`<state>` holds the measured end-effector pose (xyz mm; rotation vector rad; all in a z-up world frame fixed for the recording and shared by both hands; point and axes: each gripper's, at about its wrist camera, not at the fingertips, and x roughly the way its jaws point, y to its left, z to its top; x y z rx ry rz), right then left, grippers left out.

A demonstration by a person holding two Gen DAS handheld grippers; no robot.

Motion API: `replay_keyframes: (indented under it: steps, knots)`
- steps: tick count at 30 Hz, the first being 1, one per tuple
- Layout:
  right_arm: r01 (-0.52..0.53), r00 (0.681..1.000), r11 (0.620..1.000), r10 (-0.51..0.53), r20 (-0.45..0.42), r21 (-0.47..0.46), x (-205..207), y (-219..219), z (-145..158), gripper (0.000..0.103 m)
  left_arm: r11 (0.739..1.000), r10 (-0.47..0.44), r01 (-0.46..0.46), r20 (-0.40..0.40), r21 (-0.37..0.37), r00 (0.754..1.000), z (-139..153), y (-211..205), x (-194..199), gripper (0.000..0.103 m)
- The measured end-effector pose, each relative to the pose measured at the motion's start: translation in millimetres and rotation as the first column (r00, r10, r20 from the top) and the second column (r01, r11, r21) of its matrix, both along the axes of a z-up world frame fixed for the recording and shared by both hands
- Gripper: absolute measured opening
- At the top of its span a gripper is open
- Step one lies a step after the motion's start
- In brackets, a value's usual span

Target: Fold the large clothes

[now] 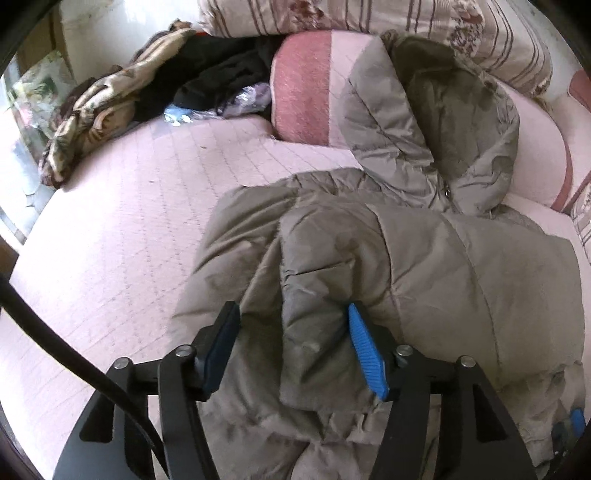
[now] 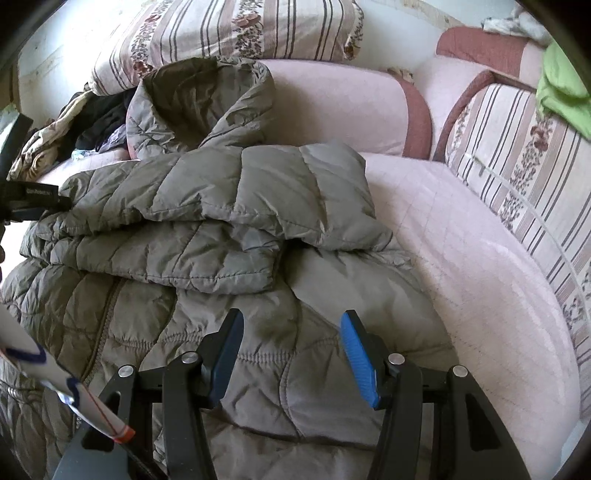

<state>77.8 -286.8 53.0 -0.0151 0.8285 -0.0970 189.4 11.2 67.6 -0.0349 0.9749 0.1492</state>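
A grey-brown quilted puffer jacket (image 1: 424,266) lies on a pink quilted bed (image 1: 129,229). Its hood (image 1: 443,122) rests against a pink bolster. In the right wrist view the jacket (image 2: 221,206) has both sleeves folded across its front, one over the other. My left gripper (image 1: 293,314) is open, with a sleeve end (image 1: 314,332) lying between its jaws, not pinched. My right gripper (image 2: 291,321) is open and empty just above the jacket's lower body. The right gripper's blue pad (image 1: 576,421) shows at the left view's lower right edge.
A pink and rose bolster (image 1: 306,85) and striped floral pillows (image 2: 229,29) line the back. A pile of patterned blanket and dark clothes (image 1: 122,96) lies at the far left. A striped cushion (image 2: 524,166) and green cloth (image 2: 561,96) are at the right.
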Motion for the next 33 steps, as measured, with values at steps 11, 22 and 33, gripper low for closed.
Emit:
replay_keyframes:
  steps: [11, 22, 33]
  knots:
    - [0.011, 0.999, 1.000, -0.011, 0.045, -0.014, -12.7, 3.4, 10.4, 0.060, 0.999, -0.030, 0.026, 0.120, 0.030, 0.992, 50.2, 12.0, -104.4, 0.066]
    - [0.035, 0.993, 0.998, -0.029, 0.112, -0.054, -51.6, 15.9, 37.0, 0.060, 0.990, -0.114, 0.089, 0.238, 0.113, 0.965, 73.4, -6.4, -233.5, 0.075]
    - [0.075, 0.984, 0.993, -0.058, 0.167, -0.095, -102.4, 20.3, 92.8, 0.062, 0.982, -0.176, 0.132, 0.385, 0.138, 0.906, 144.8, -12.5, -322.1, 0.082]
